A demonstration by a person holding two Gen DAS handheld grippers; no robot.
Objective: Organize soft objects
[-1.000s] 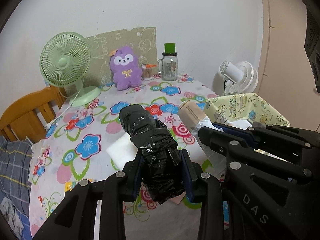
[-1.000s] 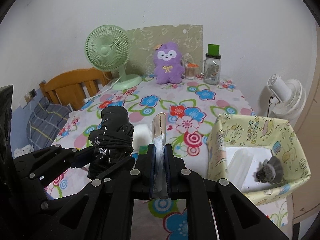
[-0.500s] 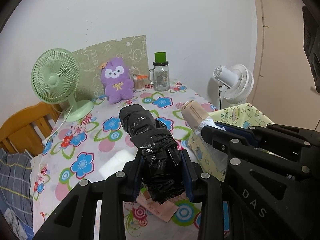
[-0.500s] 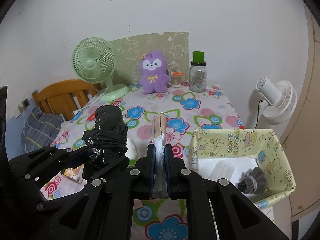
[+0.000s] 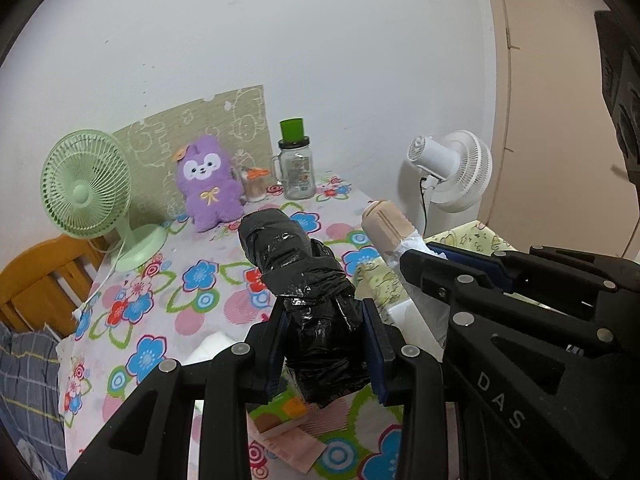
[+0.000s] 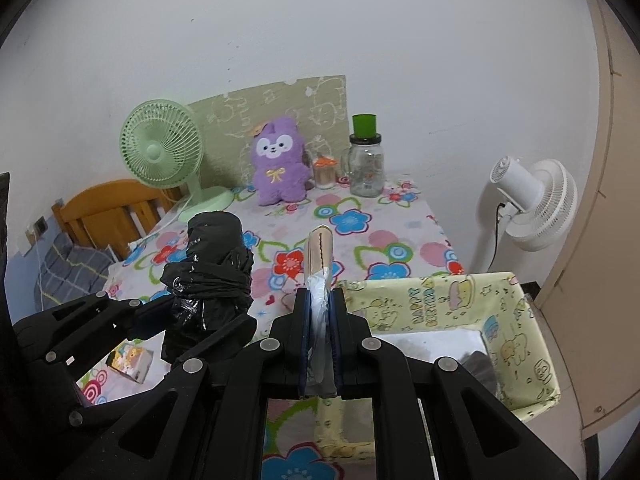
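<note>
The left gripper [image 5: 324, 344] clamps a black plastic-wrapped bundle [image 5: 304, 280] held above the counter [image 5: 192, 280], its long axis pointing up and away toward the wall. "DAS" is moulded on the right gripper [image 6: 320, 340], which is closed on a beige roll in clear plastic [image 6: 319, 264], standing upright. At right, the yellow fabric bin [image 6: 516, 344] reads "HAPPY BIRTHDAY". A flowered cloth covers the counter against a white wall.

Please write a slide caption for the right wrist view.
Right gripper clamps a beige roll beside the yellow fabric bin.
</note>
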